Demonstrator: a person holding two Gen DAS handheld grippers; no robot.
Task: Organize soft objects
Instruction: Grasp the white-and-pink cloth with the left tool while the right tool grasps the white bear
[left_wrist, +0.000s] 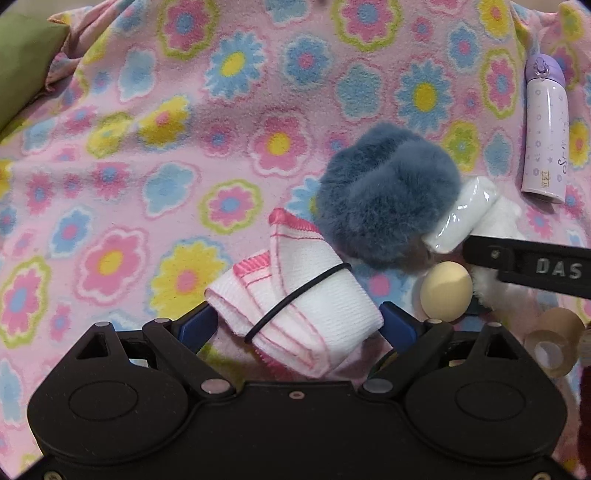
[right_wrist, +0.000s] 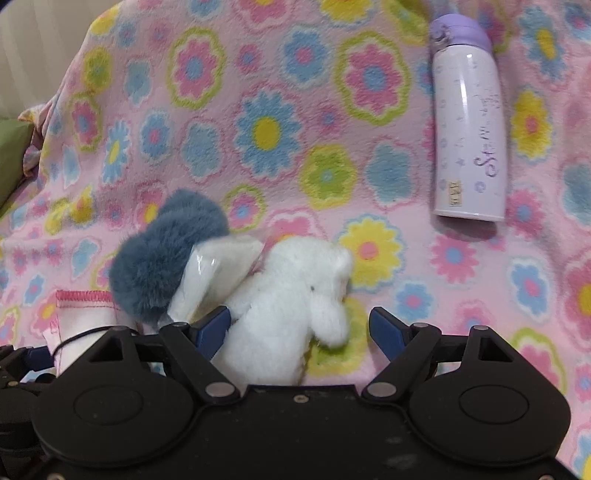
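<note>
Left wrist view showed the left gripper (left_wrist: 297, 321) wide around the banded cloth roll (left_wrist: 295, 295), unpressed; right gripper (right_wrist: 299, 328) straddled the white plush (right_wrist: 288, 295), ungripped; both likely needed centring before closing.

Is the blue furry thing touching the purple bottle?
Apart. In the right wrist view, the blue furry thing lies far from the purple bottle, with flowered blanket showing between them.

Floral blanket (right_wrist: 295, 110) bears bottle (right_wrist: 467, 125), cloth roll (left_wrist: 295, 314), plush toys (right_wrist: 288, 295).

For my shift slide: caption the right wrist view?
Open right tongs straddle a white plush toy on the floral blanket.
</note>
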